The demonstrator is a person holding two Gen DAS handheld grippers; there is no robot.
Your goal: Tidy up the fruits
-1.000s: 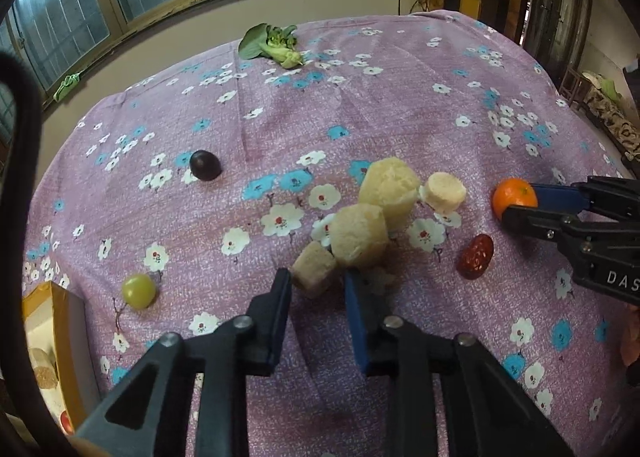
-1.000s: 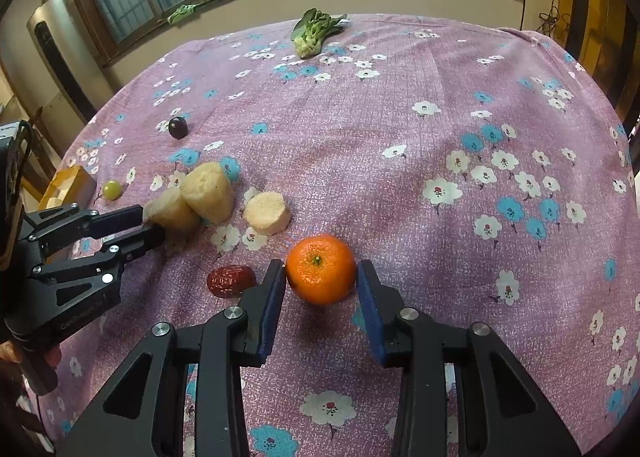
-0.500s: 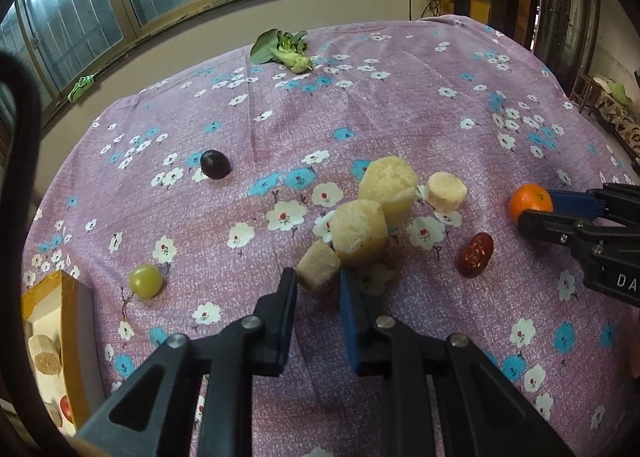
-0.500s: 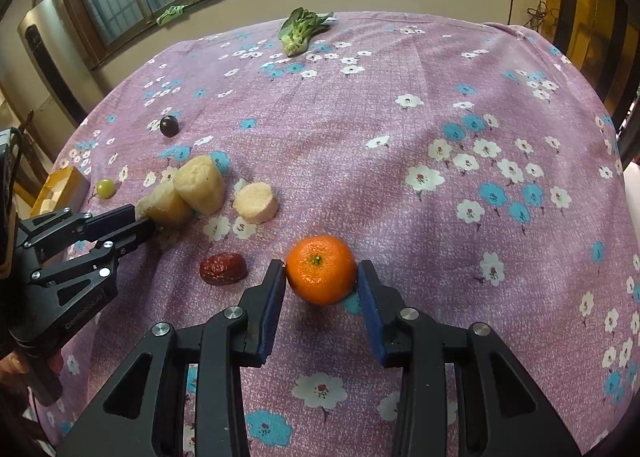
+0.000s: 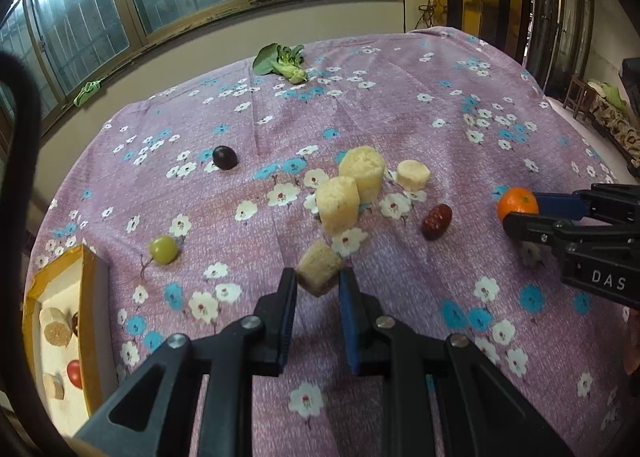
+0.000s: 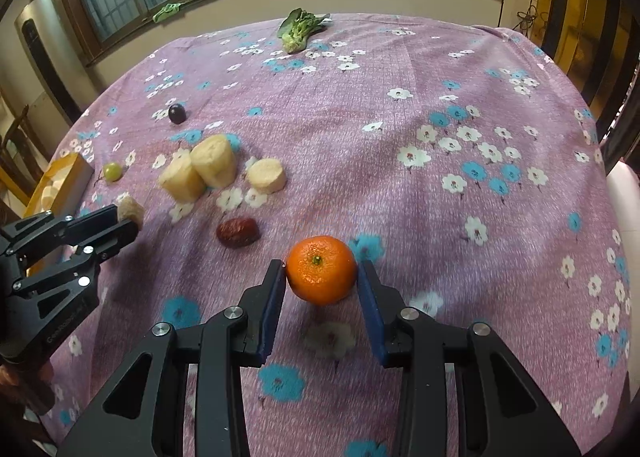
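Observation:
My left gripper [image 5: 318, 283] is shut on a small tan fruit chunk [image 5: 319, 272] and holds it above the purple floral cloth; it also shows in the right wrist view [image 6: 130, 209]. My right gripper [image 6: 322, 277] holds an orange mandarin [image 6: 322, 275] between its fingers, lifted off the cloth with its shadow below; the mandarin also shows in the left wrist view [image 5: 517, 204]. On the cloth lie three pale fruit cylinders [image 5: 362, 173], a red date [image 5: 437, 216], a green grape [image 5: 163, 249] and a dark grape [image 5: 224, 157].
A yellow-rimmed box [image 5: 90, 299] with fruit pieces and a red fruit inside stands at the table's left edge. A green leafy vegetable [image 5: 282, 61] lies at the far edge by the wall and windows.
My left gripper closed on the small tan chunk and lifted it away from the cylinders. My right gripper raised the mandarin off the cloth.

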